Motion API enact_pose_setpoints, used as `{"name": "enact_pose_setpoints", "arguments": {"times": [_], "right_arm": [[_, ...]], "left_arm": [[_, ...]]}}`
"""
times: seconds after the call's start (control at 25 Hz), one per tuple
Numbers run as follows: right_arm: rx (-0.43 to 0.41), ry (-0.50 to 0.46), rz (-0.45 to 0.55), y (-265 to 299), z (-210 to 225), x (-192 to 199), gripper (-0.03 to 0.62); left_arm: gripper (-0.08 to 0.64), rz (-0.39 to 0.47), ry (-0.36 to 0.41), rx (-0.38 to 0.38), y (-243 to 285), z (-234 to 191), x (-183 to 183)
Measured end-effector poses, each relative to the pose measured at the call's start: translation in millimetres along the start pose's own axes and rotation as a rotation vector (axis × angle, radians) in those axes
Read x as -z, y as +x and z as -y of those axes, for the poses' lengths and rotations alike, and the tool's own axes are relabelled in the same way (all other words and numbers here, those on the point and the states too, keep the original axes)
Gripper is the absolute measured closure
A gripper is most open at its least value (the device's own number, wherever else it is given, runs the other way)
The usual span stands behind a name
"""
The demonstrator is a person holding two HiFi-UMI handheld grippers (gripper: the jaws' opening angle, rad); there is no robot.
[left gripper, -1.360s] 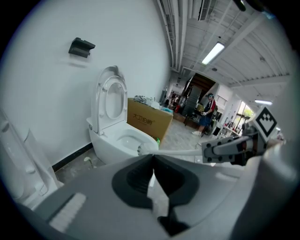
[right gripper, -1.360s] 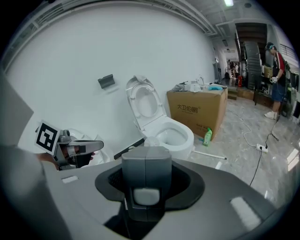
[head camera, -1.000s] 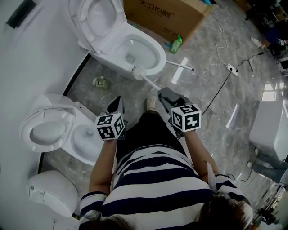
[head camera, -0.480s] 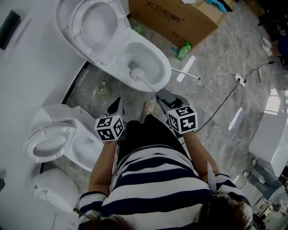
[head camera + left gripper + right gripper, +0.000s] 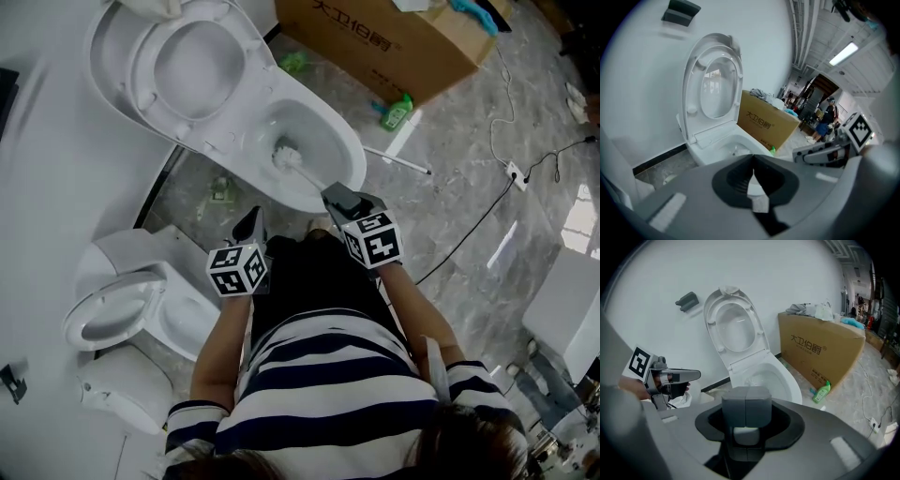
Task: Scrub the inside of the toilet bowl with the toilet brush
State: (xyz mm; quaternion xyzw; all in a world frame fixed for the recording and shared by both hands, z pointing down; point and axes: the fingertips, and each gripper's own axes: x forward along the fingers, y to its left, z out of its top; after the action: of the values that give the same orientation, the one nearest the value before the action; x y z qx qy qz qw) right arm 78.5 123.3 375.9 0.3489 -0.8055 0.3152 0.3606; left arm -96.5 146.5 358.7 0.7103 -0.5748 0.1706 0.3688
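The white toilet (image 5: 352, 150) stands with lid and seat raised. The white toilet brush head (image 5: 284, 155) sits inside the bowl, near its left wall. The brush's thin handle (image 5: 309, 174) runs back to my right gripper (image 5: 333, 195), which is shut on it just outside the bowl's front rim. In the right gripper view the jaws (image 5: 746, 399) are together over a white piece of handle, and the bowl (image 5: 780, 380) lies beyond them. My left gripper (image 5: 251, 223) hangs shut and empty in front of the toilet's left side; its own view shows the raised lid (image 5: 712, 89).
A large cardboard box (image 5: 394, 42) stands right of the toilet, with a green bottle (image 5: 397, 112) and a white rod (image 5: 398, 161) on the floor by it. A second toilet (image 5: 141, 300) stands at my left. A cable and a power strip (image 5: 515, 174) lie to the right.
The brush head has moved from the bowl's front rim down into the bowl. My right gripper moved forward with it. The left gripper stayed shut.
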Motion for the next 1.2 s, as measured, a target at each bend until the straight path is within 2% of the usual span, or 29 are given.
{"name": "enact_pose_setpoints", "arguments": {"times": [0.16,0.64,0.88,1.2], "right_arm": [[-0.02,-0.024,-0.032,26.3,10.2,-6.0,0.414],[-0.065,-0.047,-0.131,104.7,22.1,-4.7,0.414],[-0.062,-0.063,-0.157,136.9,29.8,-13.6,0.414],[-0.082,-0.099,-0.189,170.5,39.4,-31.7,0.414]], "left_arm": [[0.56,-0.006,-0.026,-0.005,24.9,-0.7,-5.1],[0.56,-0.099,0.029,-0.027,87.3,-24.0,8.8],[0.56,-0.156,0.018,-0.004,118.4,-37.5,18.8],[0.56,-0.172,0.019,-0.023,160.2,-56.5,8.6]]}}
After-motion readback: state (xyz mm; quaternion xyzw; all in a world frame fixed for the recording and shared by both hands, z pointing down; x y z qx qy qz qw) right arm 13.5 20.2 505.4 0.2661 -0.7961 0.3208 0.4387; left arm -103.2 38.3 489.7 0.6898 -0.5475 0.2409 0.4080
